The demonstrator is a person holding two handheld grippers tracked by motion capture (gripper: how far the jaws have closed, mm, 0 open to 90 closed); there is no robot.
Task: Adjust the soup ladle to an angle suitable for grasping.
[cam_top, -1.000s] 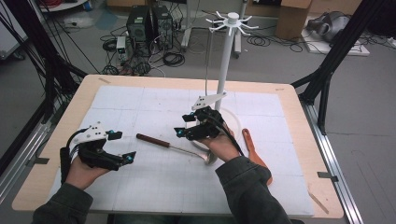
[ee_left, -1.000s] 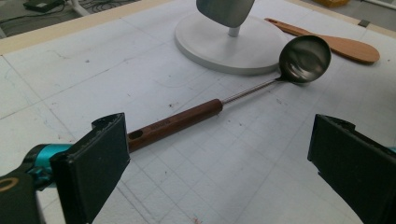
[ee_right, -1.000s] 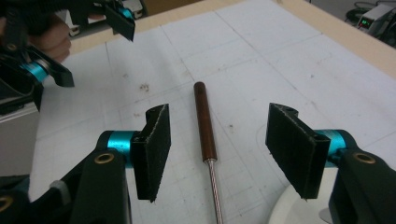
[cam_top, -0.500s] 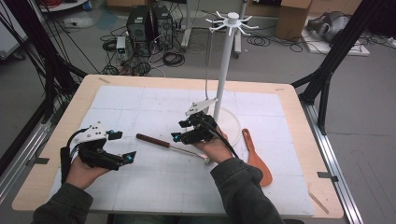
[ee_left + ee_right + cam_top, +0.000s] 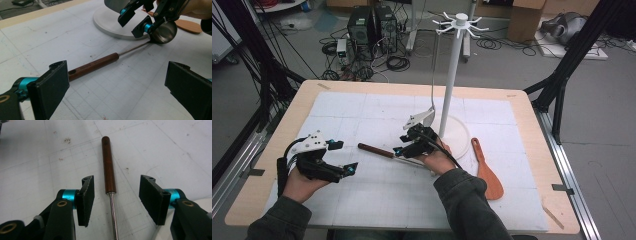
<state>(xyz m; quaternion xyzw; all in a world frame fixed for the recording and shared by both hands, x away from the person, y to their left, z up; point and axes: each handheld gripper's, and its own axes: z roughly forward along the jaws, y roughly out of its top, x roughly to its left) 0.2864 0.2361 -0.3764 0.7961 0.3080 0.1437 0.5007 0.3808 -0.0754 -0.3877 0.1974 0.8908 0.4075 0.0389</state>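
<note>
So far nothing is lifted: the left tongs (image 5: 347,169) wait spread at the near left, while the ladle (image 5: 377,150) lies flat mid-counter (image 5: 522,107), its shaft straddled, untouched, by the closing right tongs (image 5: 115,200), leaving grasp and carry undone.

I see a grey floor (image 5: 602,100) strewn with black cables (image 5: 397,62) behind the wooden table (image 5: 532,150). Two computer towers (image 5: 372,25) stand at the back, cardboard boxes (image 5: 522,20) to their right, black frame struts (image 5: 572,60) on both sides.
</note>
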